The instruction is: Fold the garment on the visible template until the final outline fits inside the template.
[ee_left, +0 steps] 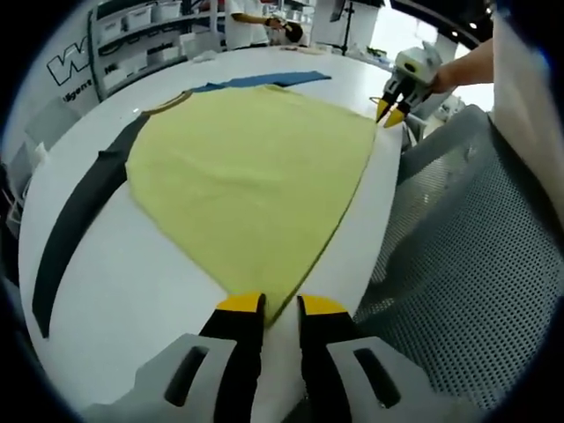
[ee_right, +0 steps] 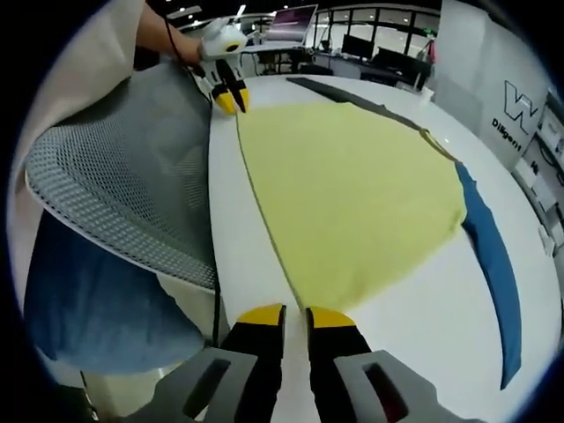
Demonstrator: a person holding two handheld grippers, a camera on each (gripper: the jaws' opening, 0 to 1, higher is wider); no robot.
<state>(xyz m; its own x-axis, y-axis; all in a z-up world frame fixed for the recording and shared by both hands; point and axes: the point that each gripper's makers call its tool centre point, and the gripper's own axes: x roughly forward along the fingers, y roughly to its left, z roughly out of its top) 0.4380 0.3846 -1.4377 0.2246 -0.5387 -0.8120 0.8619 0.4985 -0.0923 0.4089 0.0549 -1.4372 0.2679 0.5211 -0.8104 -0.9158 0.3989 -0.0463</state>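
A yellow garment (ee_left: 247, 176) lies spread flat on the white table (ee_left: 150, 300). A dark grey strip (ee_left: 79, 211) and a blue strip (ee_left: 264, 81) show along its far edges. My left gripper (ee_left: 282, 307) sits at the garment's near corner, its yellow-tipped jaws nearly together with the cloth's tip between them. My right gripper (ee_left: 392, 110) pinches the other corner along the same table edge. In the right gripper view the garment (ee_right: 352, 194) runs from my right gripper (ee_right: 296, 315) up to the left gripper (ee_right: 231, 97), with the blue strip (ee_right: 493, 256) on the right.
A grey mesh chair back (ee_left: 458, 229) (ee_right: 123, 167) presses against the table edge between the two grippers, with blue denim (ee_right: 97, 300) below it. Shelves with bins (ee_left: 141, 35) and a person stand beyond the table. Desks with monitors (ee_right: 370, 44) are far off.
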